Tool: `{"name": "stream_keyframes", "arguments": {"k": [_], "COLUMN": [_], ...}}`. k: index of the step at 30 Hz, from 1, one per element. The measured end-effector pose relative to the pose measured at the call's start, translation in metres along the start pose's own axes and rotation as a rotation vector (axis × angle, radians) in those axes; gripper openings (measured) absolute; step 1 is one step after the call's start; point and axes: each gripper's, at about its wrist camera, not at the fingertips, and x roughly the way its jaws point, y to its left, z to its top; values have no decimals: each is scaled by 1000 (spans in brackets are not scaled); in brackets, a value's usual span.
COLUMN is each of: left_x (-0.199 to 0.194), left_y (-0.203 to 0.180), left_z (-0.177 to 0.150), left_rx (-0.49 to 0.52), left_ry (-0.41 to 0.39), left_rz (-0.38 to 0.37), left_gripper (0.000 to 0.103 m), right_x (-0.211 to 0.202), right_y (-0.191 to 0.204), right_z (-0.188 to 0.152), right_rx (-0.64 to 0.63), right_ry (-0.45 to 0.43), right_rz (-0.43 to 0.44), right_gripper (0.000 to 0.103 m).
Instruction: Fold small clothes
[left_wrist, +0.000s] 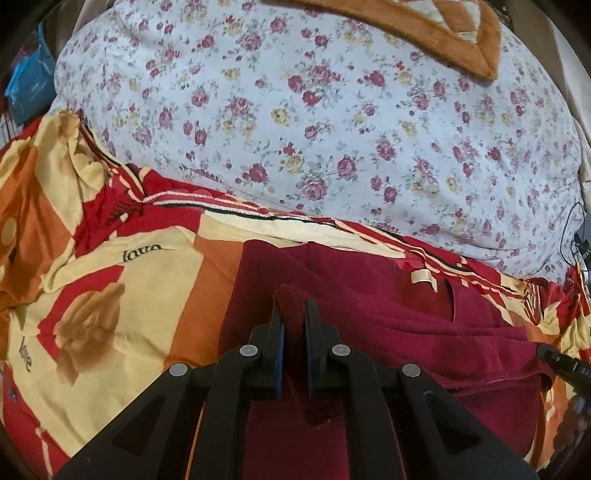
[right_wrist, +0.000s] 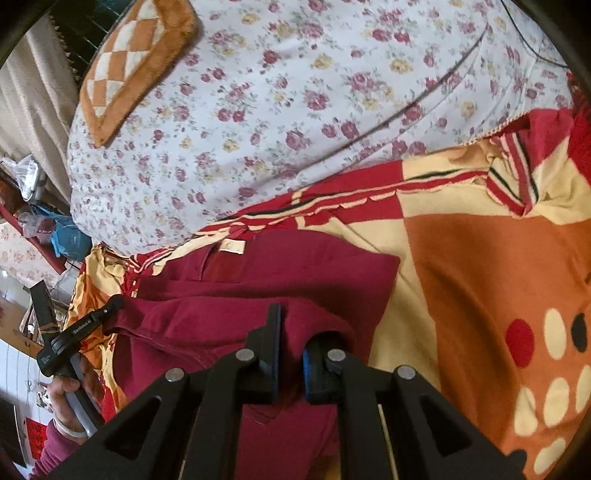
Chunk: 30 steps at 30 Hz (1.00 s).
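A maroon garment (left_wrist: 388, 317) lies on a red, orange and cream bedspread (left_wrist: 110, 280), with a cream label (left_wrist: 423, 277) near its far edge. My left gripper (left_wrist: 293, 306) is shut on a raised fold of the maroon cloth. In the right wrist view the same garment (right_wrist: 280, 273) lies partly folded, label (right_wrist: 232, 246) at the far side. My right gripper (right_wrist: 295, 332) is shut on another fold of it, cloth draped over the right finger. The left gripper (right_wrist: 92, 321) also shows there, at the garment's left edge, held by a hand.
A large floral pillow (left_wrist: 332, 118) lies just beyond the garment, with an orange plush cushion (right_wrist: 129, 70) on top. The bedspread (right_wrist: 480, 280) extends to the right. Clutter, bags and a curtain (right_wrist: 33, 110) sit off the bed's left side.
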Motion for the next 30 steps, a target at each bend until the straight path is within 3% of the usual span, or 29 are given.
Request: {"name": "stream_keyframes", "arguments": {"k": [4,7,8,9,11,12,15,19,25,30], "left_x": [13,16,13,7,-5,-13,-39,-56,-27,21], "left_y": [1,4,7,11,18,24,34,31,11,5], "left_z": [1,5,6,9,14,17,22,12,-2,-14], "left_rx": [-5,-20,-33,-49,-80,-98,-124,-69,-13,20], "left_ry": [3,9,-1,-17,-44,-62,-113,-144,-56,58], "left_rz": [-17,-48,-57,-70,-88,-94,-115,-101,-68,54], "left_gripper": [0,14,25,30,32,33,34,34,34,34], "right_x": [22,23,19,12,-5,-15,-41,-53,-16,20], "right_y": [-19,-27,-26,-23,-14,-11,-1,8,23,20], "right_z": [4,4,3,2,0,-2,-10,-26,-22,6], "right_rx": [73,110,102,84,34,12,-68,-129,-168,-106], "right_ry": [40,52,44,29,-7,-31,-65,-39,20,5], "right_rz": [39,73,78,74,58,40,25,66,9,-53], "right_gripper": [9,12,17,22,52,58,59,59,59,59]}}
